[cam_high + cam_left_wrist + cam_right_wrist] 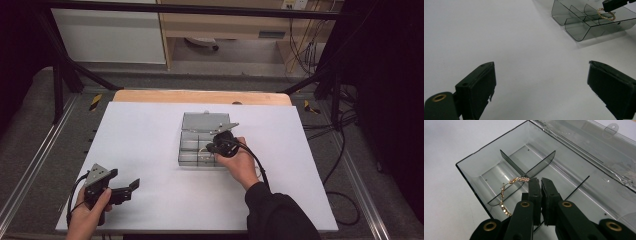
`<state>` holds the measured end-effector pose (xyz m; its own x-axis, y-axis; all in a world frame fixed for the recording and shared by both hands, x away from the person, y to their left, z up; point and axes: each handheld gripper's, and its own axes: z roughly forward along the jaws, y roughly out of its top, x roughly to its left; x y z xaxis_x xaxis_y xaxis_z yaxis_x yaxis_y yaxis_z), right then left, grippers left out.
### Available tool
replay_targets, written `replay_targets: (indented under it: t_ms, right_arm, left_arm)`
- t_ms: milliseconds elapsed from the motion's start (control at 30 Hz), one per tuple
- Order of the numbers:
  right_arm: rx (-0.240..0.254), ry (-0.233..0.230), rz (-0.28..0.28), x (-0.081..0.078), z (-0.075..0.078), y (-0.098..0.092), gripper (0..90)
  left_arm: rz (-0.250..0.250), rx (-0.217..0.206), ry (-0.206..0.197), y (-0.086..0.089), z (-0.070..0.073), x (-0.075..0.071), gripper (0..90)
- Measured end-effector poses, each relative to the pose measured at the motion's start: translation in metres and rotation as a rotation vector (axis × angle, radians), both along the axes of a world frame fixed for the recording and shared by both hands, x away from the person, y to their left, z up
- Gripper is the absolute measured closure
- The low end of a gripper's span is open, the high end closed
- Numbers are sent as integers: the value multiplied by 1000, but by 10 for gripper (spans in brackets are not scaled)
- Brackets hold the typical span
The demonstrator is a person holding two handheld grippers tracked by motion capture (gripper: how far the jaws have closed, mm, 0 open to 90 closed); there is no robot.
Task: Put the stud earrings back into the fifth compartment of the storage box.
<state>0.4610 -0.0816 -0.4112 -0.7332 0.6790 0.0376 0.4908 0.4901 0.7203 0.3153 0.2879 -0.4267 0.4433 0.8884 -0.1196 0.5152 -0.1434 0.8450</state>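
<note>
Our right gripper (541,180), jaws pinched on a thin gold chain bracelet (506,192), holds it over the clear smoky plastic compartment box (471,167). It is not yet released inside. Our left gripper (541,82) gapes wide, empty.

My table (150,150) is covered by 1 white sheet, with a strip of bare wood showing along its far edge. Directly on the white surface sits 1 clear grey plastic box (192,155), its lid (205,121) folded open and lying flat on the table just beyond it. Dividers split the box into several compartments. Left of the box and nearer me, the white surface is bare.
</note>
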Motion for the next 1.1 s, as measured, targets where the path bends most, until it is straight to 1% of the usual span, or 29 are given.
replay_targets:
  t_ms: [67,400,433,467,500,533,567,633,667,700,833,900,1000,1033,1067,1100]
  right_arm:
    - [-7,0,-1,0,-1,0,872]
    - [-9,14,-8,-1,-6,0,871]
    - [-1,13,-8,-1,-6,0,850]
    - [11,13,-8,-1,-5,-1,795]
    - [27,7,-13,-2,-4,-1,763]
    - [27,7,-13,-2,-4,-1,763]
    - [42,1,-18,-3,-1,-3,723]
    - [53,-7,-23,-4,2,-5,694]
    - [53,-7,-23,-4,2,-5,694]
    - [62,-8,-27,-5,4,-6,670]
    - [77,-19,-44,-12,11,-9,525]
    - [84,-35,-54,-15,14,-12,454]
    - [88,-43,-74,-20,18,-16,330]
    - [85,-52,-78,-23,20,-20,266]
    - [85,-52,-78,-23,20,-20,266]
    - [98,-62,-97,-26,22,-26,212]
  left_arm:
    - [0,0,1,0,0,0,88]
    - [-2,3,2,0,0,0,88]
    - [-2,2,2,0,0,0,88]
    - [-2,2,2,0,0,0,88]
    - [-3,4,2,0,0,0,88]
    - [-3,4,2,0,0,0,88]
    - [-3,4,2,0,0,0,88]
    - [-4,3,1,0,0,0,88]
    - [-4,2,2,0,0,0,88]
    - [-4,2,1,0,0,0,88]
    - [-4,2,1,0,0,0,88]
    - [-5,3,1,-1,0,0,88]
    - [-6,5,0,-1,0,0,87]
    - [-6,5,0,-1,0,0,87]
    - [-5,5,0,-1,0,0,87]
    - [-5,4,0,-1,0,0,87]
